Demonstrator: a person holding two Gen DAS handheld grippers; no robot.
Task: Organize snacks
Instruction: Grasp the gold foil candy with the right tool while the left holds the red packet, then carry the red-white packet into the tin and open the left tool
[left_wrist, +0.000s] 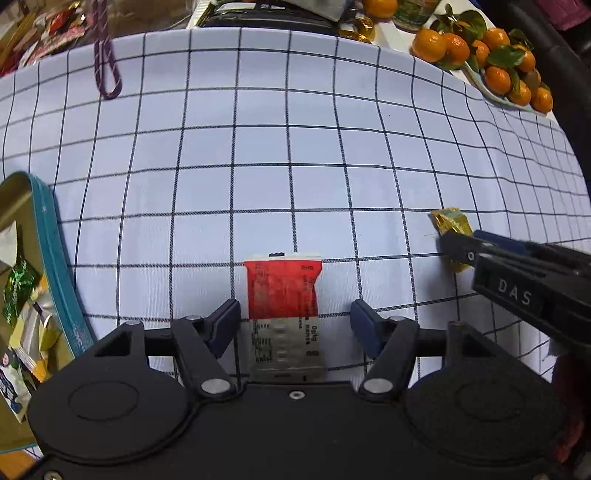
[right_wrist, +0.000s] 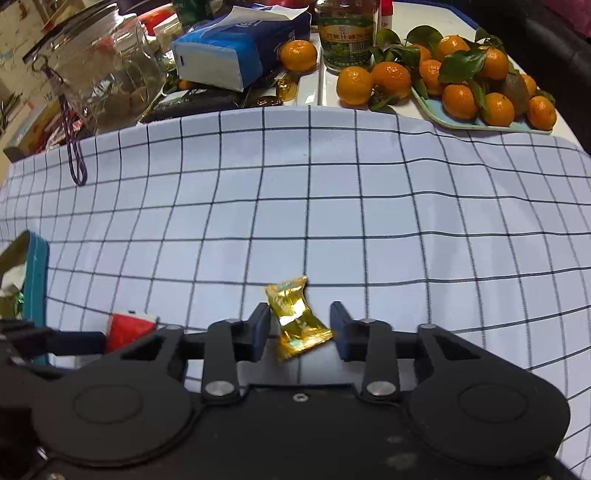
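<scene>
A red and silver snack packet (left_wrist: 283, 310) lies flat on the checked cloth between the fingers of my open left gripper (left_wrist: 295, 321); the left finger is almost at its edge, the right finger is apart. A gold foil candy (right_wrist: 295, 317) lies between the fingers of my open right gripper (right_wrist: 300, 326), neither finger pressing it. The candy also shows in the left wrist view (left_wrist: 451, 223), partly hidden by the right gripper (left_wrist: 461, 245). The red packet shows at the left in the right wrist view (right_wrist: 129, 328). A teal-rimmed tin (left_wrist: 55, 266) with several wrapped snacks stands at the left.
A tray of mandarins with leaves (right_wrist: 491, 122) stands at the back right. A tissue pack (right_wrist: 236, 51), a glass jar (right_wrist: 107, 62) and a green-labelled jar (right_wrist: 345, 33) crowd the back edge. A purple cord loop (left_wrist: 107, 70) lies on the cloth at the back left.
</scene>
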